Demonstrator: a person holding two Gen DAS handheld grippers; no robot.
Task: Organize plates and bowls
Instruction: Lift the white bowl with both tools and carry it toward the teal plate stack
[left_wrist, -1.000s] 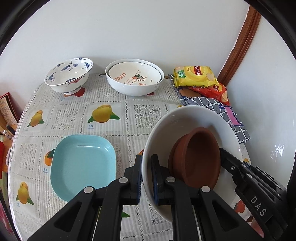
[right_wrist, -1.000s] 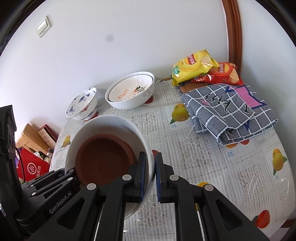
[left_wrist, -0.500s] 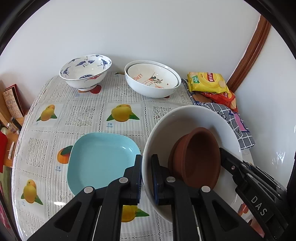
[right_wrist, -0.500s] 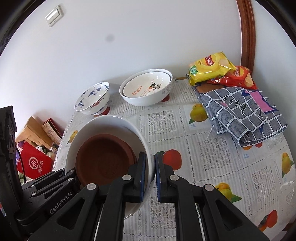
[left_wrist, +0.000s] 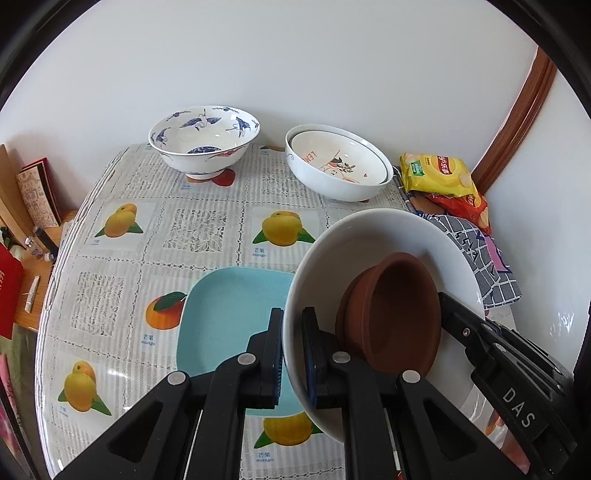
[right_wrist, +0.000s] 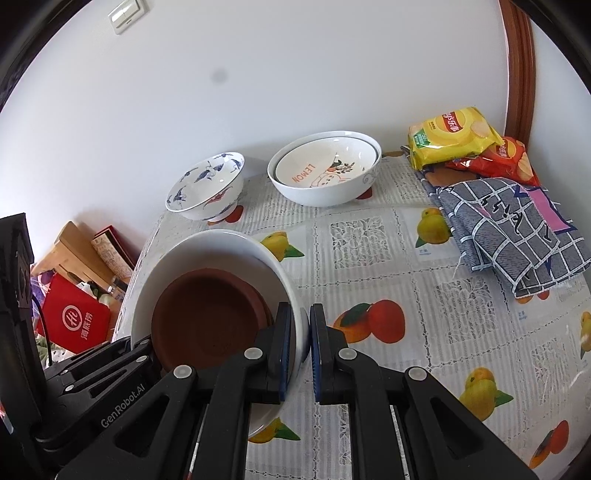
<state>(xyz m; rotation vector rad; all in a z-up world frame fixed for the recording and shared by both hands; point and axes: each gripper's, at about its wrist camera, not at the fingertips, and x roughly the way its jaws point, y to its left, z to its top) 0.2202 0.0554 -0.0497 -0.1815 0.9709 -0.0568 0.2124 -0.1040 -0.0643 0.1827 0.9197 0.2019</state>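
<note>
Both grippers hold one large white bowl (left_wrist: 388, 236) above the table, with a brown clay dish (left_wrist: 399, 314) lying inside it. My left gripper (left_wrist: 293, 358) is shut on the bowl's left rim. My right gripper (right_wrist: 301, 347) is shut on the opposite rim of the same white bowl (right_wrist: 207, 243), where the brown dish (right_wrist: 207, 317) also shows. A light blue square plate (left_wrist: 229, 314) lies on the table just left of and below the bowl. At the back stand a blue-and-white patterned bowl (left_wrist: 203, 142) and a white bowl (left_wrist: 336, 181) with a smaller printed bowl nested inside.
The round table (left_wrist: 199, 229) has a fruit-print cloth. Snack bags (right_wrist: 454, 134) and a folded checked cloth (right_wrist: 517, 232) lie at the back right by the wall. Boxes and a red bag (right_wrist: 74, 321) sit off the table's left edge.
Both grippers have carried the white bowl and brown dish leftward over the table. The blue plate now sits close beside and partly under the bowl. Grips are unchanged.
</note>
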